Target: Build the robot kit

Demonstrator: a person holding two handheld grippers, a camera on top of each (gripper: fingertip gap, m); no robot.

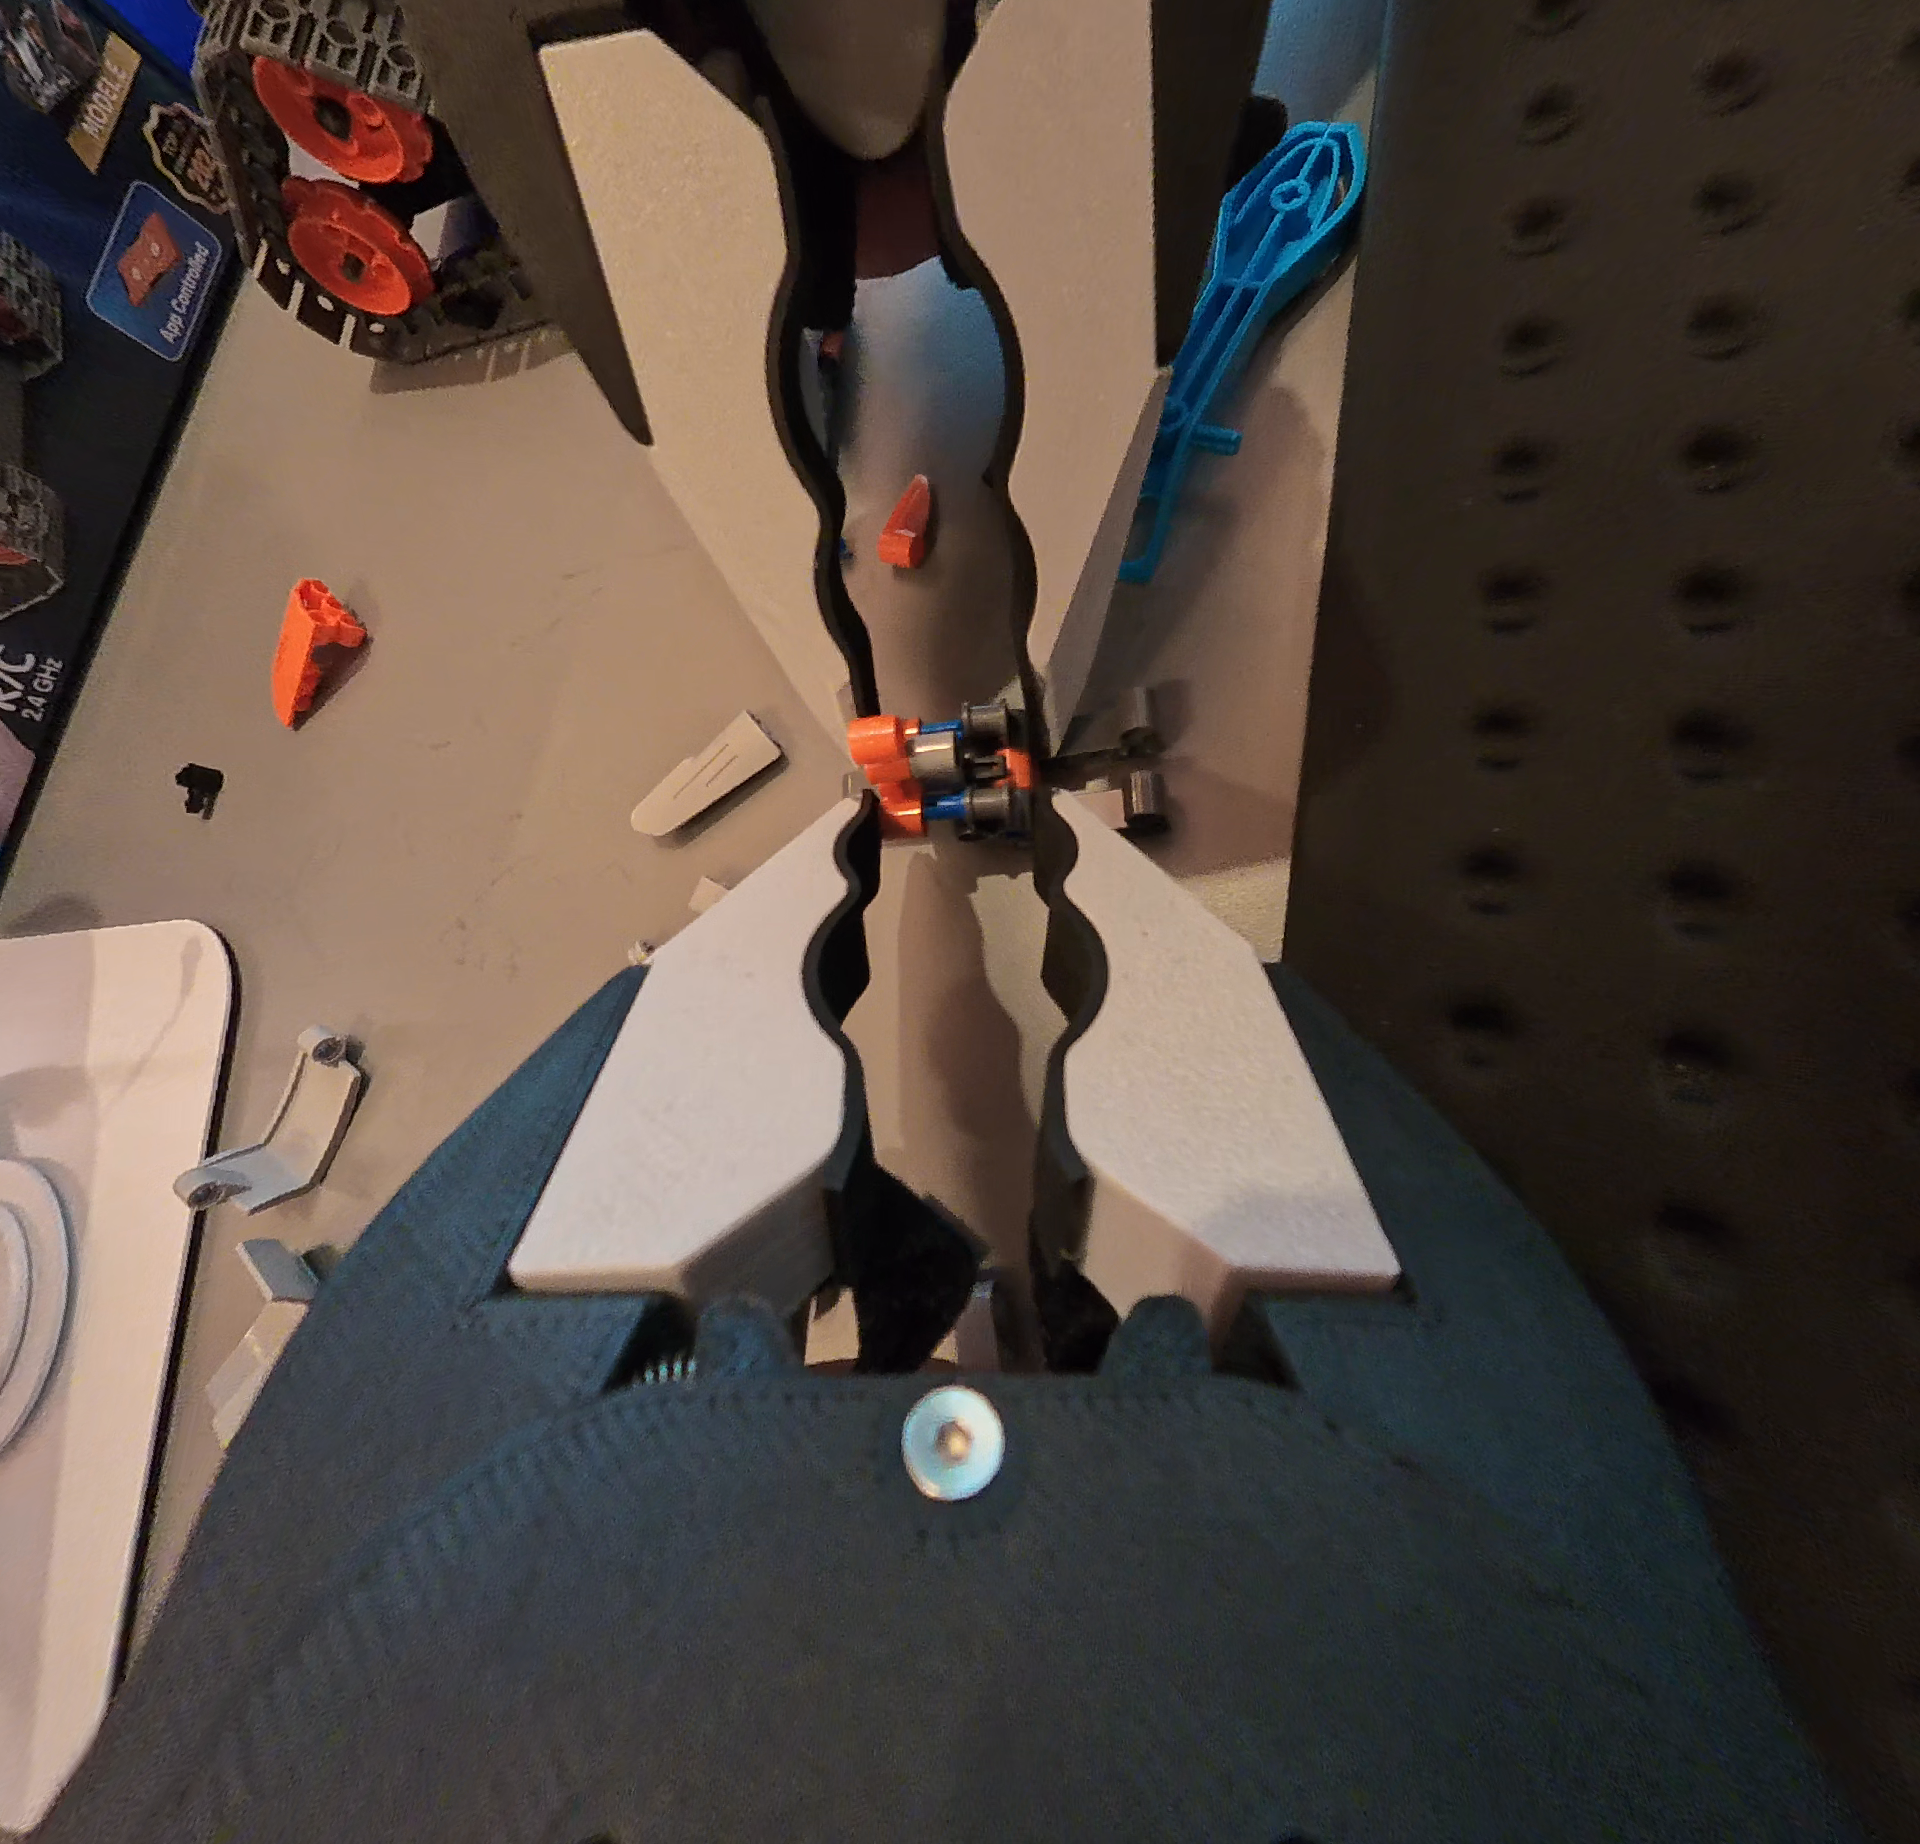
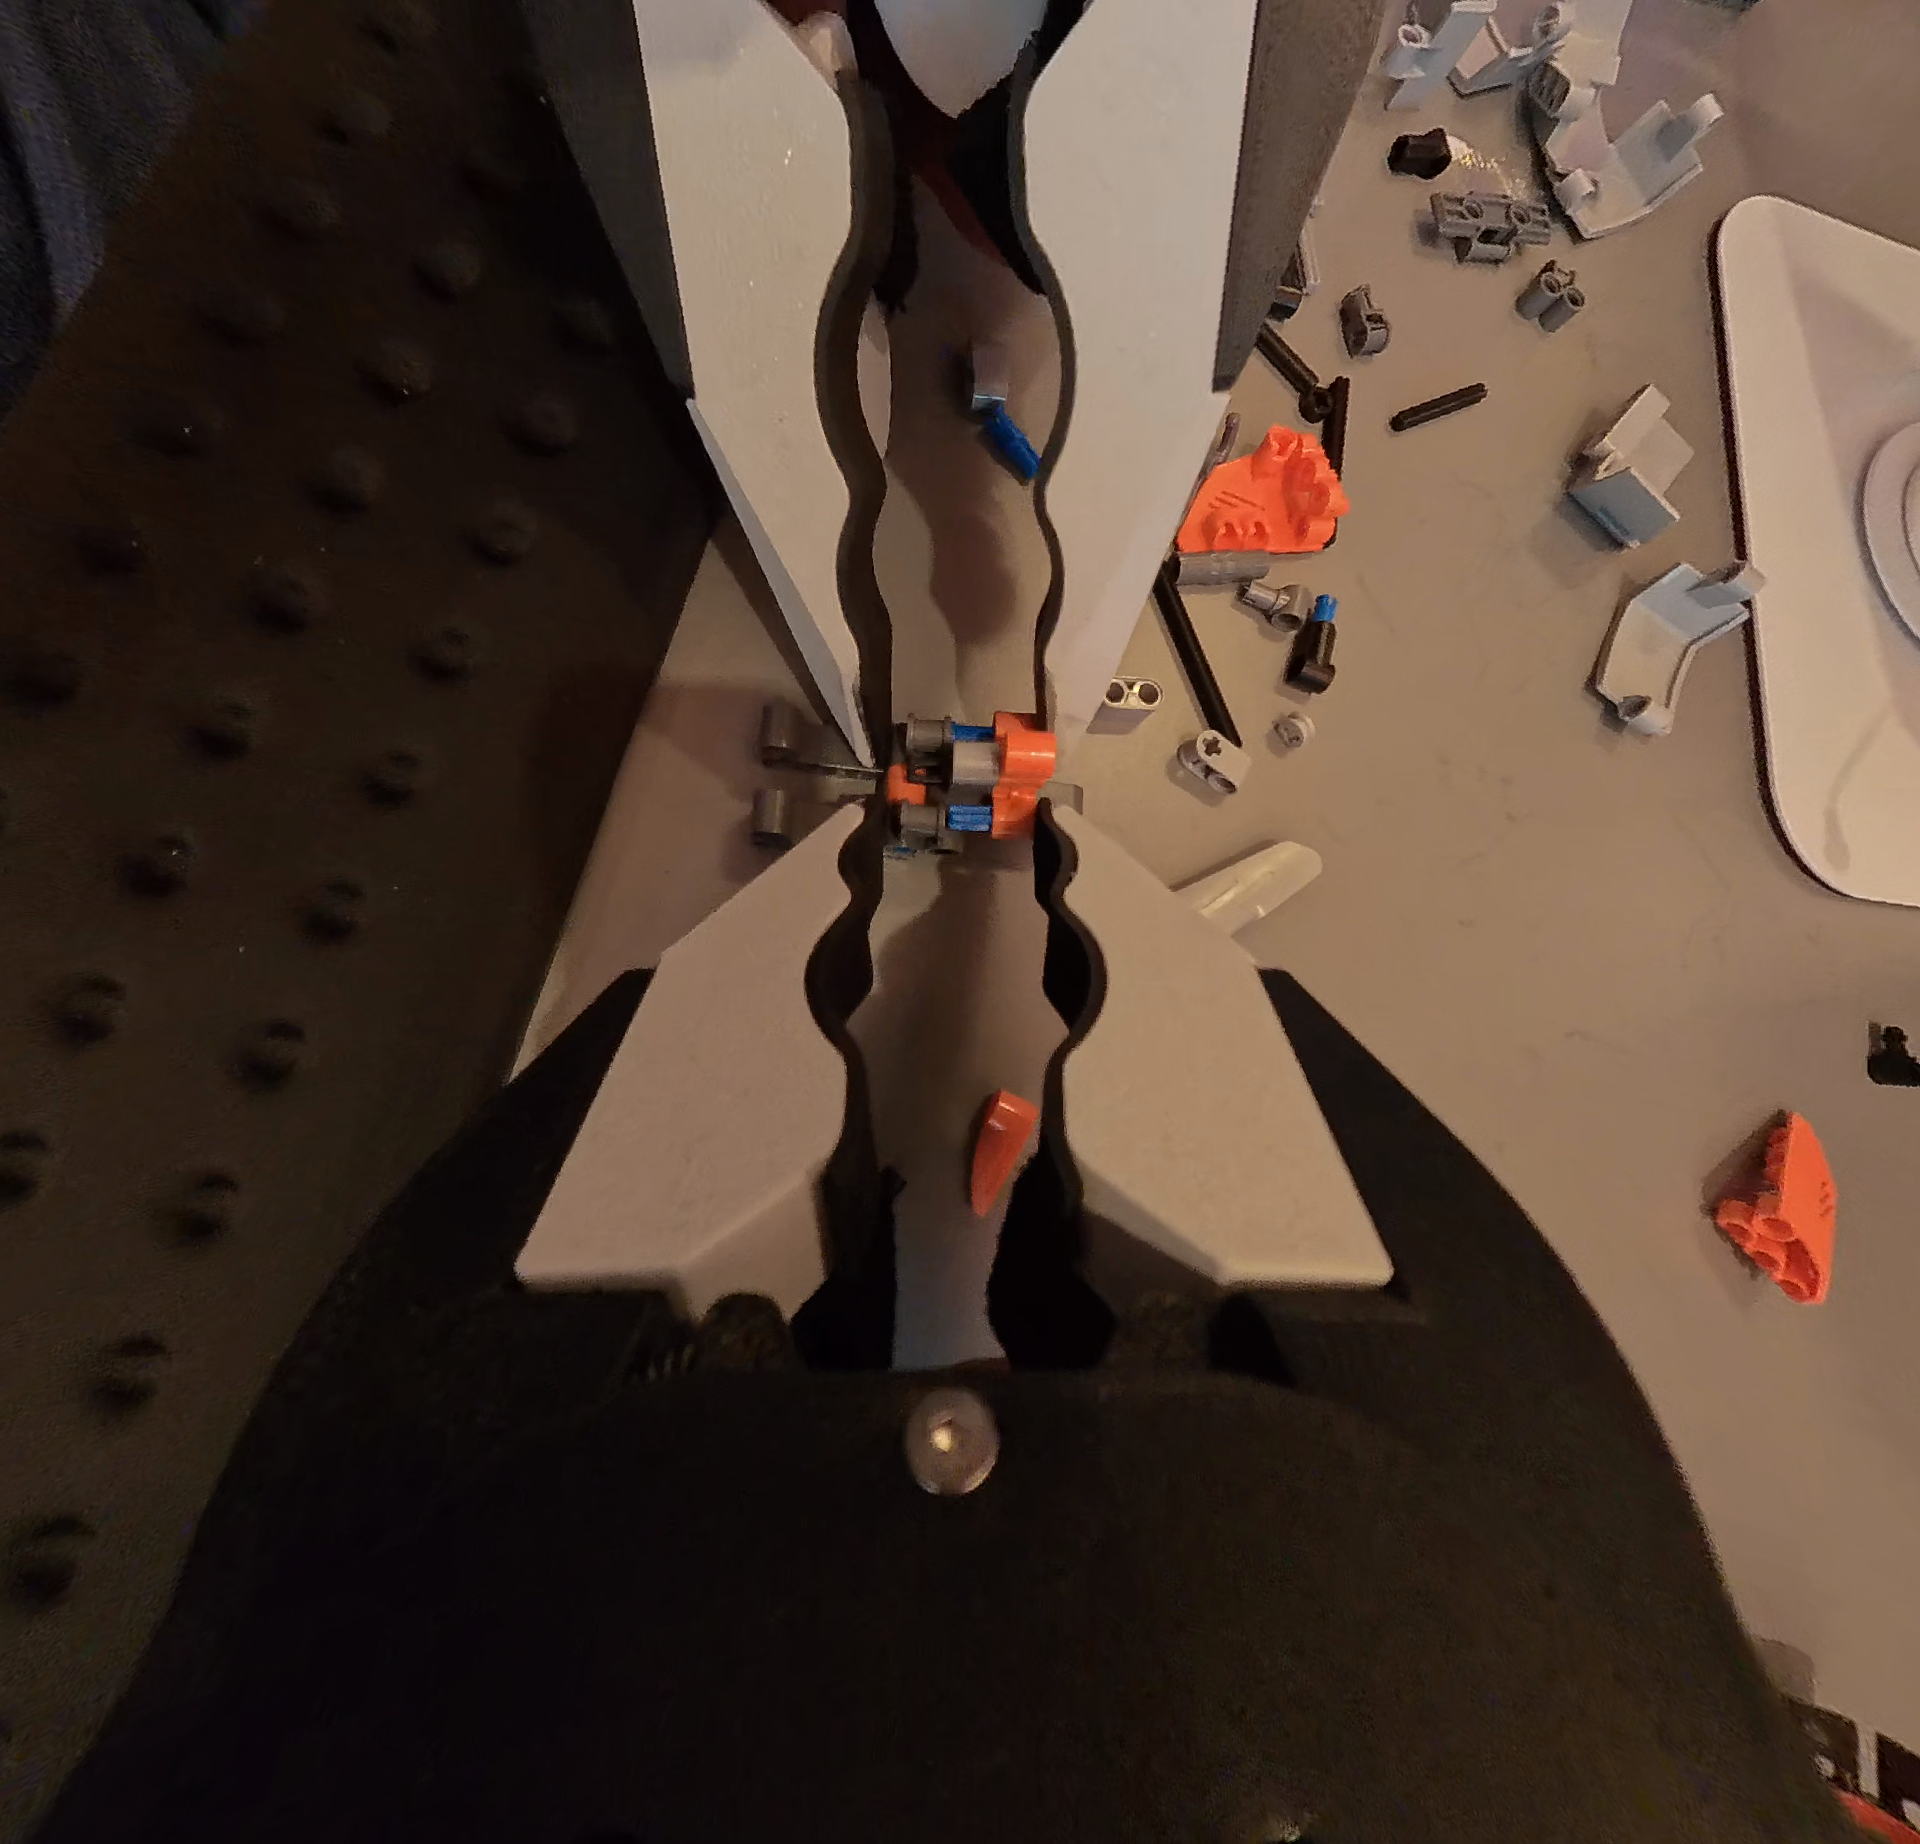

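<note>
My left hand-held gripper (image 1: 951, 792) and right hand-held gripper (image 2: 951, 792) meet tip to tip, both closed narrow on one small orange, blue and grey assembly (image 1: 935, 778) above the bench (image 1: 468, 568). Beyond lie a loose orange wedge (image 1: 315, 648) and a tracked wheel unit (image 1: 332, 163).

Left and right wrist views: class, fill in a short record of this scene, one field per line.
Surface: grey table
Left gripper: shut on small orange, blue and grey brick assembly
Right gripper: shut on the same assembly, tip to tip with the left
Left side: tracked vehicle, orange wedge
Right side: loose grey pieces, white tray
</note>
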